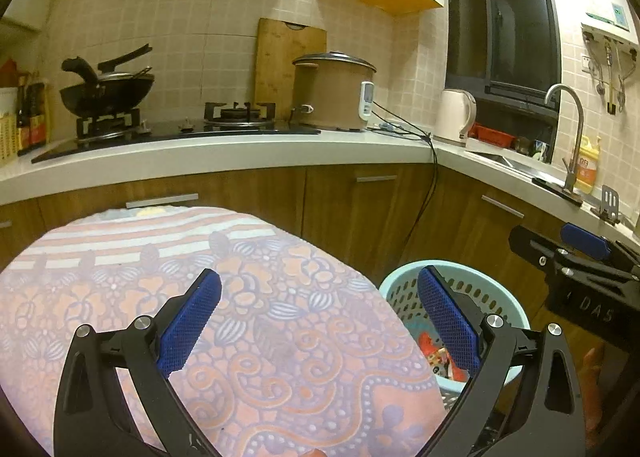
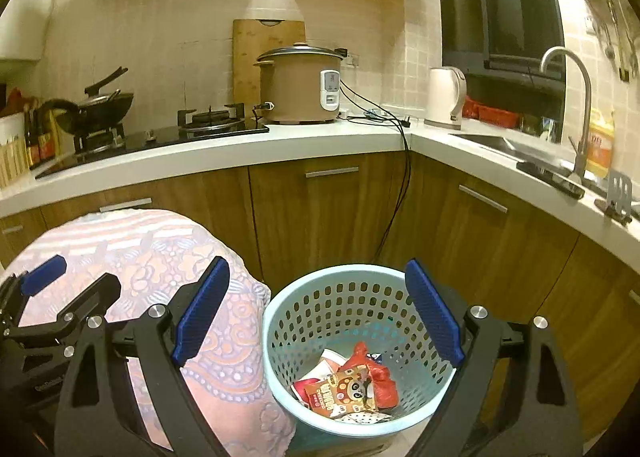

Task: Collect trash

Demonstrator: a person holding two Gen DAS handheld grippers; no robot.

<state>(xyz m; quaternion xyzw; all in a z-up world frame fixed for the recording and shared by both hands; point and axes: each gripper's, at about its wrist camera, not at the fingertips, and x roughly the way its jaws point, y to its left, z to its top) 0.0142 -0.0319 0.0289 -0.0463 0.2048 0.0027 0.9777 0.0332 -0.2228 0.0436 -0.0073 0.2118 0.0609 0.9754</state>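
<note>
Trash: crumpled snack wrappers [image 2: 348, 385], red/orange/white, one with a panda face on it, lie at the bottom of the light blue perforated basket [image 2: 352, 297]. In the left wrist view only a sliver of them shows [image 1: 438, 361] through the basket opening, behind the right-hand finger.

Basket [image 1: 516, 311] sits low, just beside a surface covered with a pink floral cloth [image 2: 160, 257], in front of the wooden cabinets [image 2: 320, 209]. The cloth edge overlaps or touches the basket rim on its left side; can't tell which.

Right gripper [image 2: 316, 309]: jaws spread wide, nothing between the blue pads [image 2: 202, 311]. It hangs over the basket, one finger above the cloth edge, the other above the basket's right rim.

Left gripper [image 1: 318, 323]: jaws spread wide too, nothing held. It's above the cloth [image 1: 240, 297], with its right-hand finger over the basket rim. From the right wrist view it shows at the far left edge [image 2: 44, 269]; from the left wrist view the right gripper's body shows at the right edge [image 1: 584, 253].

Behind: white countertop [image 2: 280, 145] with a gas stove [image 2: 216, 121], black wok [image 2: 96, 109], brown rice cooker [image 2: 300, 85], cutting board [image 2: 256, 45] leaning on the tiled wall, white kettle [image 2: 446, 97], sink faucet [image 2: 576, 97]. Black cables [image 2: 404, 161] hang from the counter down the cabinet front.
</note>
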